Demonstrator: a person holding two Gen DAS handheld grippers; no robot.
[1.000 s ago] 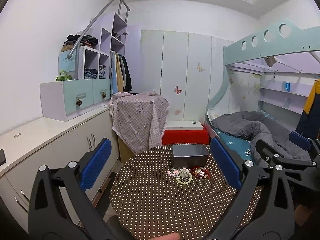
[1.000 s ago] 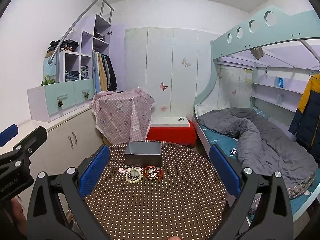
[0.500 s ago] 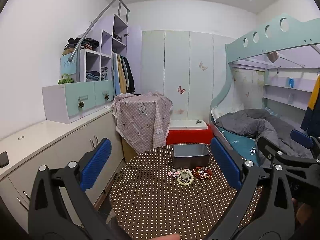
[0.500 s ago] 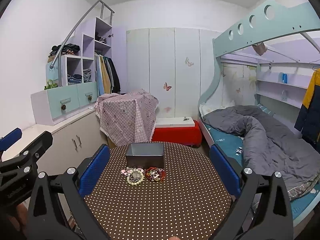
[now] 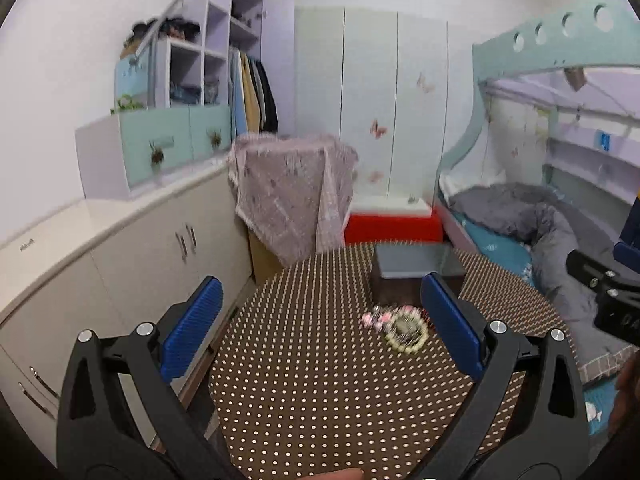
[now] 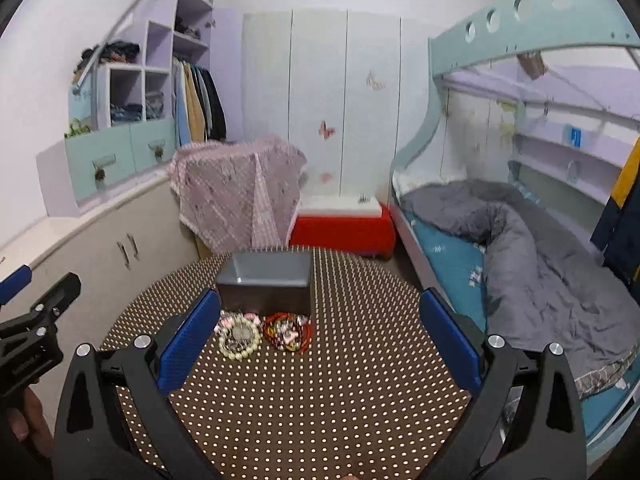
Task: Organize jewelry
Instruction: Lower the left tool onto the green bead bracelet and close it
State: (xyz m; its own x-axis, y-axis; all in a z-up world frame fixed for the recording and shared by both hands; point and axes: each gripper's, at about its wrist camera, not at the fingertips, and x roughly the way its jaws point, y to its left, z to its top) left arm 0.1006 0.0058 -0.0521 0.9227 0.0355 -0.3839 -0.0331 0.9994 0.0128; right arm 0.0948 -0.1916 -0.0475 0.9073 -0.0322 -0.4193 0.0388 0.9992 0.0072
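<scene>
Left tongs (image 5: 320, 316) gape wide, holding nothing, above the dotted worktop (image 6: 320, 400). Toward the far edge lie a pale bead bracelet (image 6: 239, 336), then red beads (image 6: 288, 330), touching, just before the grey box (image 6: 266, 284). Right tongs (image 6: 320, 332) gape empty too. No readable writing.

Left wrist view: looks forward along left gripper (image 5: 320, 324), angled down over near edge of round worktop (image 5: 320, 392), facing wardrobe wall; offset left, cabinets close. Right wrist view: same heading from right gripper (image 6: 320, 328), more centred, bed (image 6: 540, 240) at right. Both sit near — share worktop, grey box (image 6: 266, 284), bead bracelets (image 6: 240, 336), wardrobe; each catches other gripper at frame edge.
</scene>
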